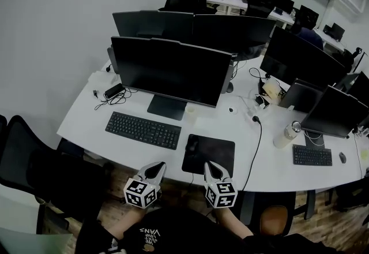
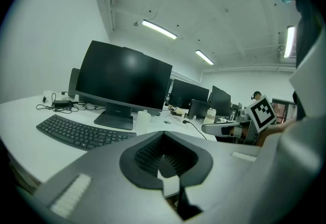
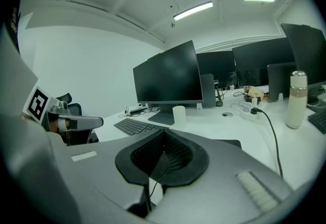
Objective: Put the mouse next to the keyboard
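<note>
- The mouse (image 1: 192, 143) sits on the far-left part of the mouse pad (image 1: 214, 157). It is ahead of both grippers, between their lines, and looks closer to the right one.
- The right gripper (image 1: 211, 165) has its jaws pressed together on nothing. It hangs at the desk's near edge, well short of the mouse.
- The left gripper (image 1: 157, 166) is likewise closed and empty, level with its partner.
- The keyboard (image 1: 143, 130) lies ahead of the left gripper. A strip of bare desk (image 1: 86, 114) separates its right end from the pad.
- To do this well, spread the right jaws before reaching, straddle the mouse's sides and pinch low.
- Lift only slightly, carry it leftward and set it on that bare strip, clear of the keys.
- A black cable (image 1: 257, 143) runs right of the pad; I judge it out of the way.
</note>
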